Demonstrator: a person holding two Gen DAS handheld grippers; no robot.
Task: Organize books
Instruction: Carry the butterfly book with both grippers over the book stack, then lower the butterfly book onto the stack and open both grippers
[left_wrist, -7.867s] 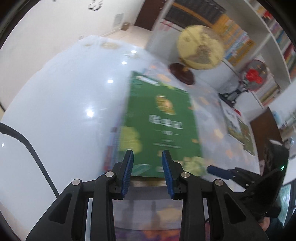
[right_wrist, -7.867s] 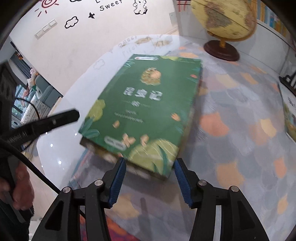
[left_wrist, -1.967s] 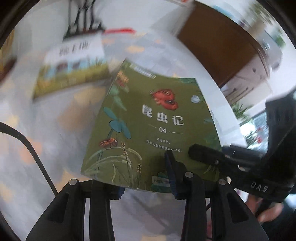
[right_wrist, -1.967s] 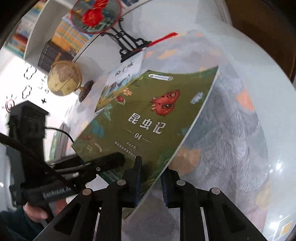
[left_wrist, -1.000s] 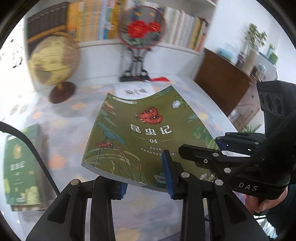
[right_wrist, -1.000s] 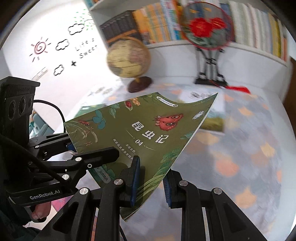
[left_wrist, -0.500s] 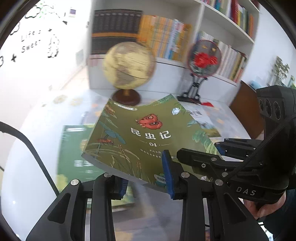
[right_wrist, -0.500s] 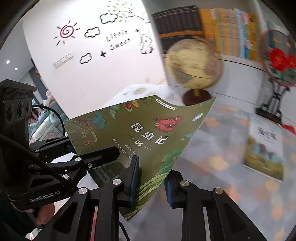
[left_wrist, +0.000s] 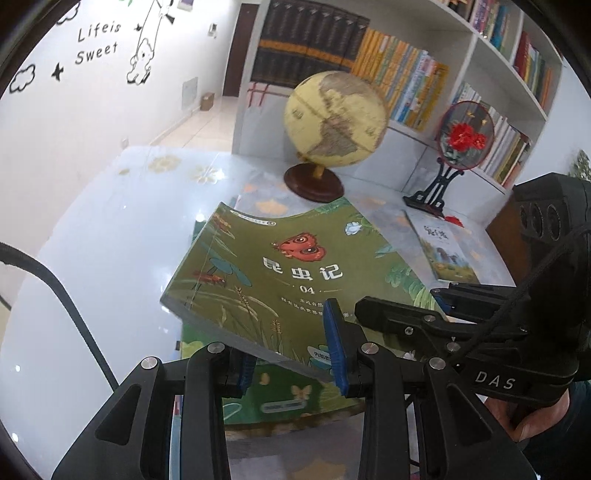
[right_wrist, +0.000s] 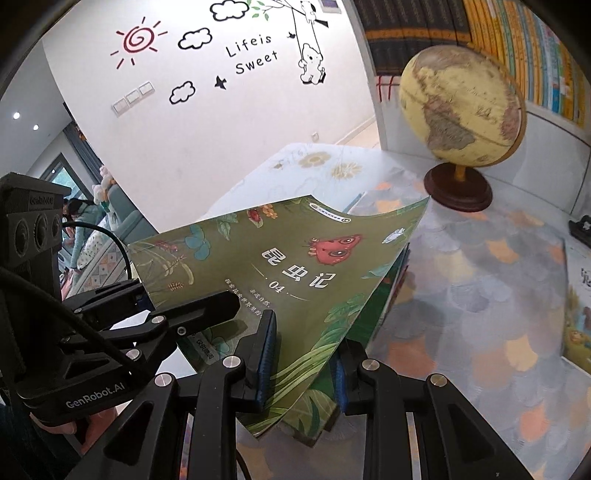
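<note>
Closest to us, the left gripper (left_wrist: 291, 350) and the right gripper (right_wrist: 301, 360) are both clamped tight on the near edge of the olive-green paperback book with a red bug on its cover (left_wrist: 288, 273), and the book hangs in the air between them, bending a little. One second ago this book was off to the side, with the other green book far to its left. Half a second ago it was half over it. Now it floats right above the bright green book lying flat on the table (left_wrist: 295, 391), so only the near end of that one peeks out under it. To me that means the carry is nearly over and the next job is to lower the book down so the two make a neat pile. Counting books out on the shiny white table with its leafy cloth (left_wrist: 110, 229): one in the air, one or more under it, and one thin picture book (left_wrist: 443, 247) lying off to the right, well apart. Farther back stand one yellow globe on a round brown wooden base (left_wrist: 334, 122) and one round fan with red flowers on a black stand (left_wrist: 463, 136). Behind them the white bookshelf (left_wrist: 461, 66) holds too many books to count.
</note>
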